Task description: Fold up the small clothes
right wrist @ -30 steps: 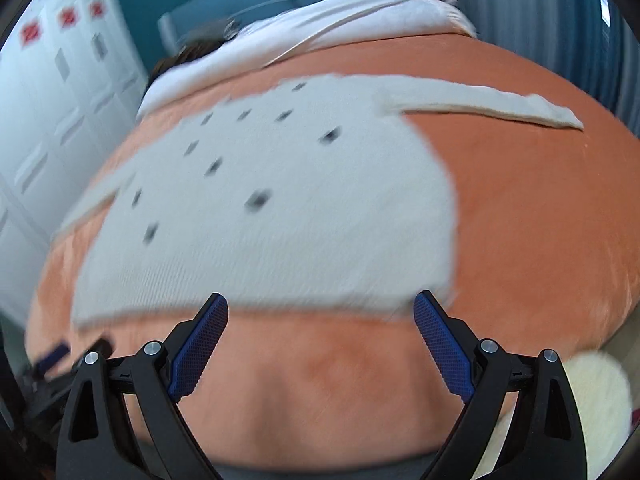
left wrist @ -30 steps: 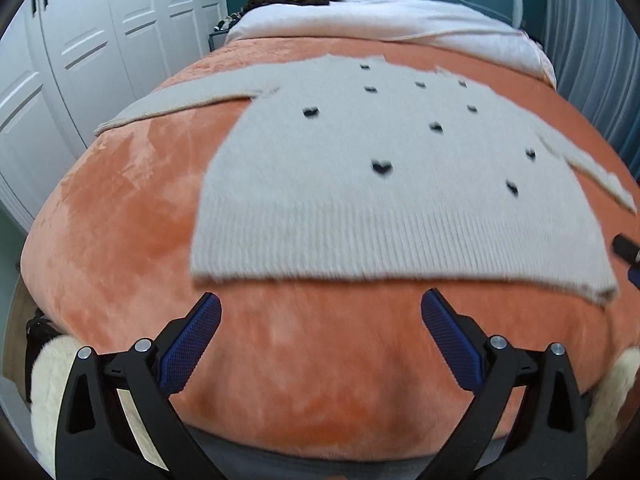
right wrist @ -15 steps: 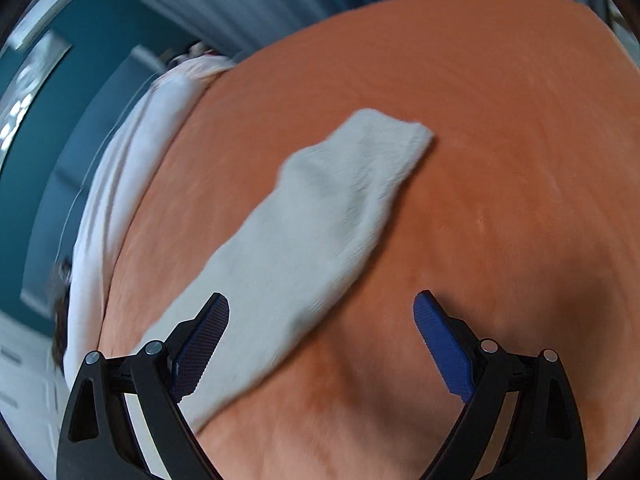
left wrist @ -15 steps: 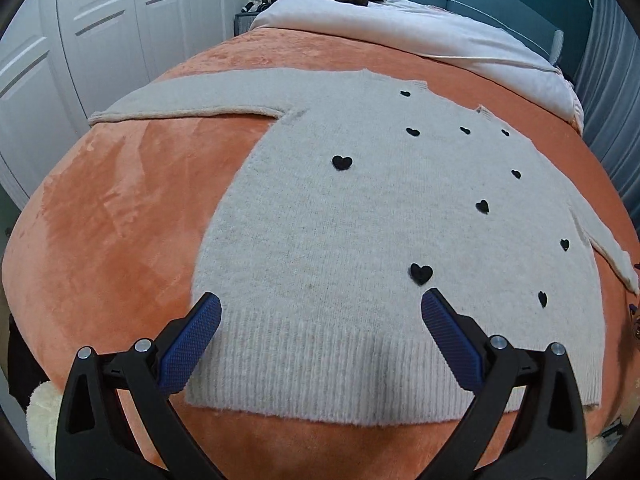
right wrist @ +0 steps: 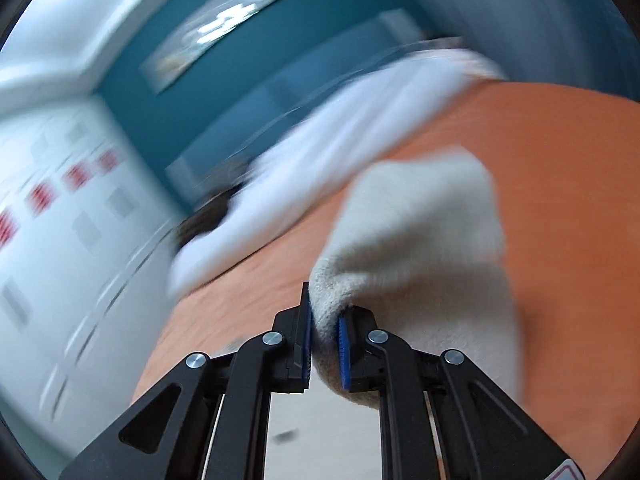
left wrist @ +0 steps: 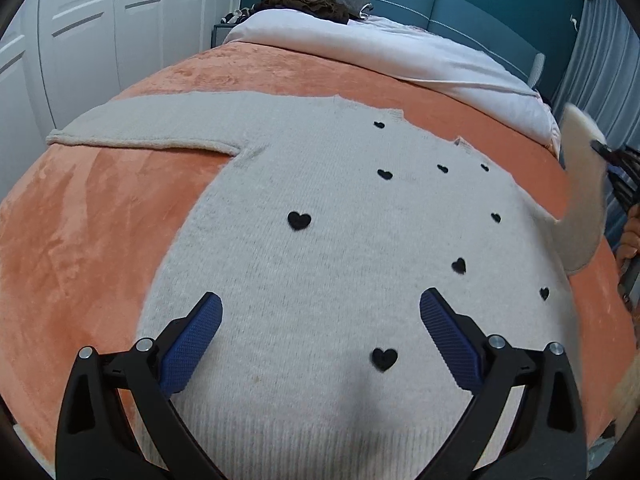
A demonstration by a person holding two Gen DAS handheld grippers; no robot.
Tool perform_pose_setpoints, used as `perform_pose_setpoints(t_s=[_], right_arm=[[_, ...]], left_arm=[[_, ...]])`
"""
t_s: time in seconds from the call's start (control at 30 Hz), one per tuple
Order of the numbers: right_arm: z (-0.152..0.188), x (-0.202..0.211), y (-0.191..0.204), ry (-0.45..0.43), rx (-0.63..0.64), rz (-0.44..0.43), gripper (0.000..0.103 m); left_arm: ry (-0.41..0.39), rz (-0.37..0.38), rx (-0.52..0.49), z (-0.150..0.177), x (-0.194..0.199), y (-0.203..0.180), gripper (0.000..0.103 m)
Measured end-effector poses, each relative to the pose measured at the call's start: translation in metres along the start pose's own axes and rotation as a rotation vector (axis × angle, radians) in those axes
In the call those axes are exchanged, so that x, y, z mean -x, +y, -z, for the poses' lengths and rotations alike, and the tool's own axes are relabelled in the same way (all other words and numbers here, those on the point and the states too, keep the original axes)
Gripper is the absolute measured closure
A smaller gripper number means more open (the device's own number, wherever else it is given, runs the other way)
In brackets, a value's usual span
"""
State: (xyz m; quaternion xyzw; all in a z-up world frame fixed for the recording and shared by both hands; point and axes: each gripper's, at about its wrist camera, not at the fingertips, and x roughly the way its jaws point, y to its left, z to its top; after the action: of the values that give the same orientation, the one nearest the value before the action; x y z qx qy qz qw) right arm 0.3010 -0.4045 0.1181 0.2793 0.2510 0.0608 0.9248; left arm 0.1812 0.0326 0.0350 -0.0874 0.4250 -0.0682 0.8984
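Observation:
A small cream knit sweater with black hearts lies flat on the orange blanket, its left sleeve spread out to the left. My left gripper is open and hovers over the sweater's lower body near the hem. My right gripper is shut on the right sleeve near its cuff and holds it lifted off the blanket. In the left wrist view the raised sleeve stands up at the right edge.
A white duvet and dark clothes lie at the bed's head against a teal headboard. White wardrobe doors stand on the left, grey curtains on the right.
My right gripper closed on the right sleeve and lifted it. My left gripper moved forward over the sweater's hem onto its body.

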Motion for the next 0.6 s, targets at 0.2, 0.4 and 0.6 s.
perform_pose_setpoints(t_s=[0.2,0.4,0.6], right_arm=[[0.11,-0.096,0.072,0.299,0.126,-0.035,0.073],[0.139,-0.032,-0.002,0.273,-0.063,0.067,0.063],[0.126,-0.001,-0.086,0.198,-0.304,0.159,0.056]], left_arm=[[0.057,0.152,0.102,-0.035,-0.031,0.004,0.005],[0.127,0.232,0.273,-0.081,-0.102,0.015,0.005],[0.156,0.187,0.448,-0.11,-0.167,0.017,0.005]])
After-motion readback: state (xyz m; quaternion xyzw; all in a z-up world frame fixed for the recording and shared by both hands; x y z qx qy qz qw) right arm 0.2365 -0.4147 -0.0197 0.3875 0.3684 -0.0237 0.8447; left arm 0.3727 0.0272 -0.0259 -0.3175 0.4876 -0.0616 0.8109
